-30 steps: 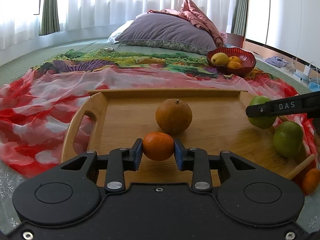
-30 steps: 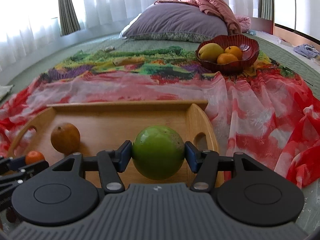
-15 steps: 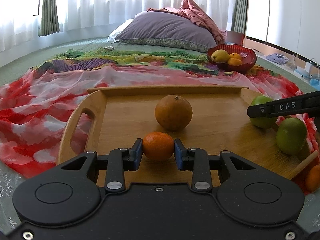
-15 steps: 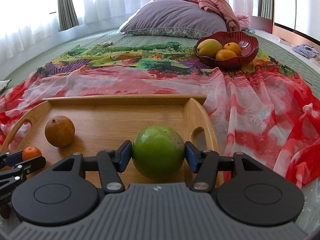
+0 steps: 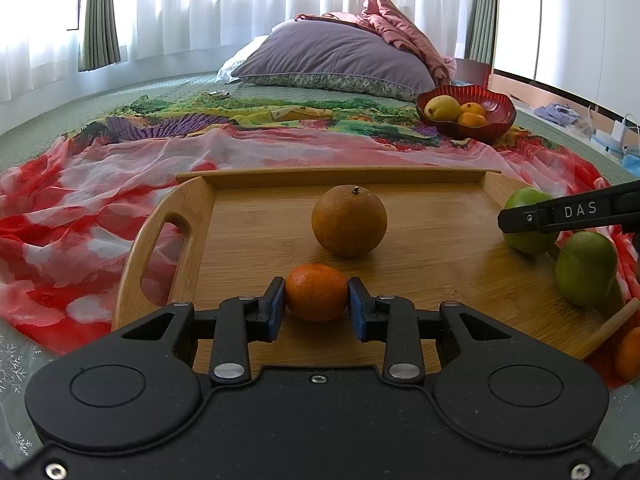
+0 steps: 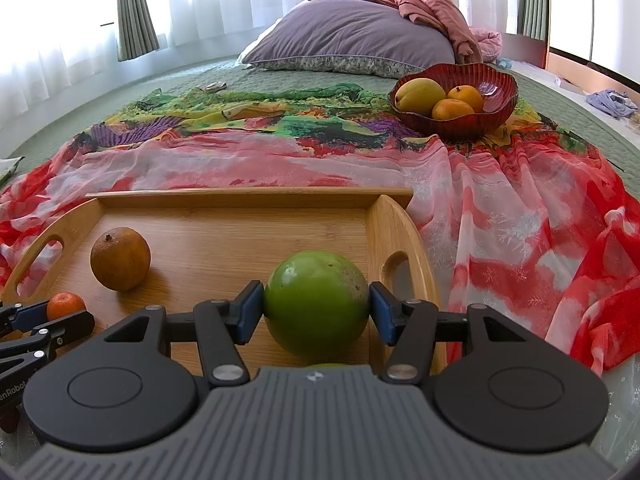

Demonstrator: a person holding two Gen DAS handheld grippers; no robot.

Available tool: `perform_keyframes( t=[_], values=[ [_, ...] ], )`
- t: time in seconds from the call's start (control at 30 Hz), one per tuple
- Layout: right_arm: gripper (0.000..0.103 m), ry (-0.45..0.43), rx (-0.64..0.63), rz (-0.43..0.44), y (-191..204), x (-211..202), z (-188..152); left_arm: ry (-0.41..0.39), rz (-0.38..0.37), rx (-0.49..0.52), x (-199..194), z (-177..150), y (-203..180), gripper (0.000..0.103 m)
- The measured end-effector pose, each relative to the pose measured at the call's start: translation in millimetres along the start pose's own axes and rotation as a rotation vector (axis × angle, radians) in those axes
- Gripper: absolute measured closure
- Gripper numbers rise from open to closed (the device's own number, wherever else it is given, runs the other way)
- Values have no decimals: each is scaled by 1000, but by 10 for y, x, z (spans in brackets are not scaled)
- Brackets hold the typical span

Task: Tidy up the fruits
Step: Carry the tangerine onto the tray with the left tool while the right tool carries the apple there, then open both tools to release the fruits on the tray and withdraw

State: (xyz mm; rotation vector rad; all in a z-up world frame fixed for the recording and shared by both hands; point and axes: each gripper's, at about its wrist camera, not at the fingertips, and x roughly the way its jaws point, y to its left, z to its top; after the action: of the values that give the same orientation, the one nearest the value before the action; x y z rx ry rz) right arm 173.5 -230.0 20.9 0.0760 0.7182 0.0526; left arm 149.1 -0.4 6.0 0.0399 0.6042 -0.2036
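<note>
My left gripper (image 5: 316,306) is shut on a small mandarin (image 5: 316,291), held over the near part of the wooden tray (image 5: 440,256). A brown-orange orange (image 5: 349,220) sits on the tray just beyond it. My right gripper (image 6: 316,314) is shut on a green apple (image 6: 316,300) over the tray's (image 6: 224,240) right end. In the left wrist view that apple (image 5: 528,224) shows behind the right gripper's finger (image 5: 568,212), with a second green fruit (image 5: 586,268) nearer. A red bowl (image 6: 456,100) with a mango and two oranges stands far right.
The tray lies on a red, pink and green scarf (image 6: 520,216) spread on a green bedcover. A purple pillow (image 6: 352,36) and pink blanket lie at the back. An orange fruit (image 5: 628,354) shows at the left wrist view's right edge, beside a wooden stick.
Both grippers have risen slightly and tilted, so the tray and bowl sit a little lower and nearer in view. Both keep their fruit gripped.
</note>
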Motion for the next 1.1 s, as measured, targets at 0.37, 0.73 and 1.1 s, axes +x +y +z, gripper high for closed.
perform_keyframes(
  t=[0.37, 0.73, 1.1],
  values=[
    [42, 1, -4, -1, -4, -7, -10, 5, 1, -2, 10, -2, 4, 71],
    [29, -7, -33, 7, 19, -57, -36, -2, 10, -2, -36, -12, 16, 49],
    [19, -66, -102, -7, 86, -296, -79, -6, 0, -4, -258, -36, 23, 26]
  ],
)
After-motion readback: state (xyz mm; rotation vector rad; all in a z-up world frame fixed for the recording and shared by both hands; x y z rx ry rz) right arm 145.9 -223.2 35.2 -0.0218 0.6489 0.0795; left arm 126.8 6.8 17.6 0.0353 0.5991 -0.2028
